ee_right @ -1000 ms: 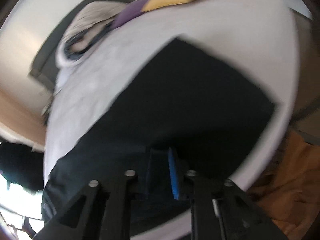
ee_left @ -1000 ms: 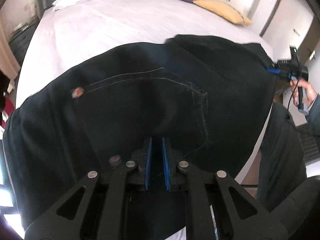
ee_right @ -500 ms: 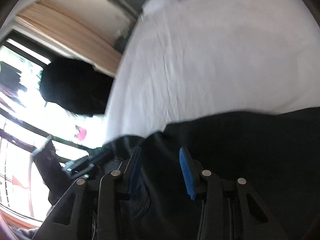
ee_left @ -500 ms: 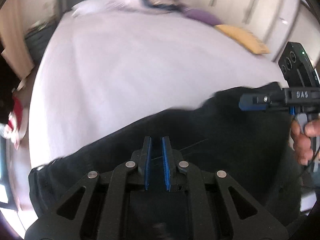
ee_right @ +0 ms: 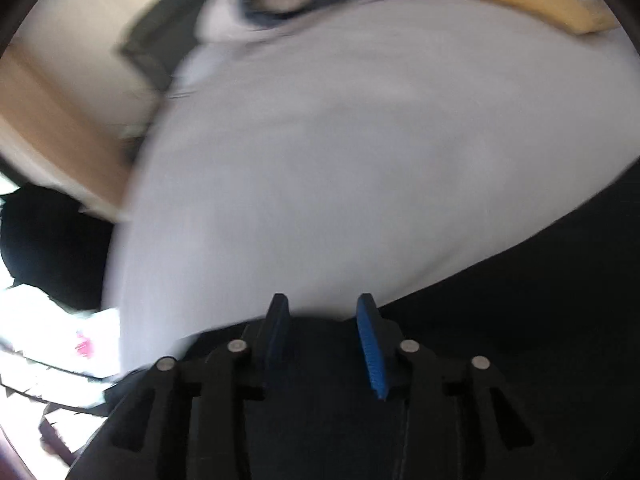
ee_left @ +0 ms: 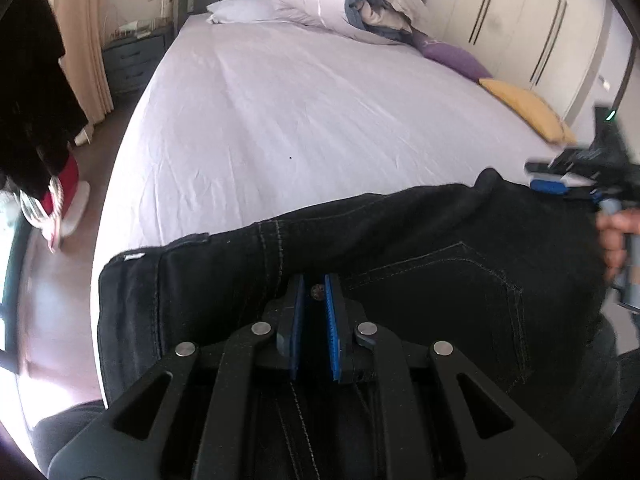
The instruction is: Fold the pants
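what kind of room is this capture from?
Almost certainly a home bedroom. A large bed with a pale sheet fills the view, with pillows and a rolled duvet at its head, a nightstand beside it and tall wardrobe doors along the wall. Black pants lie at the bed's near edge.

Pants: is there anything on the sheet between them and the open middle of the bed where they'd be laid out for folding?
Nothing visible. The pants lie at the bed's near edge; beyond them the sheet is bare. The rolled duvet, purple pillow and yellow pillow sit at the far and right edges.
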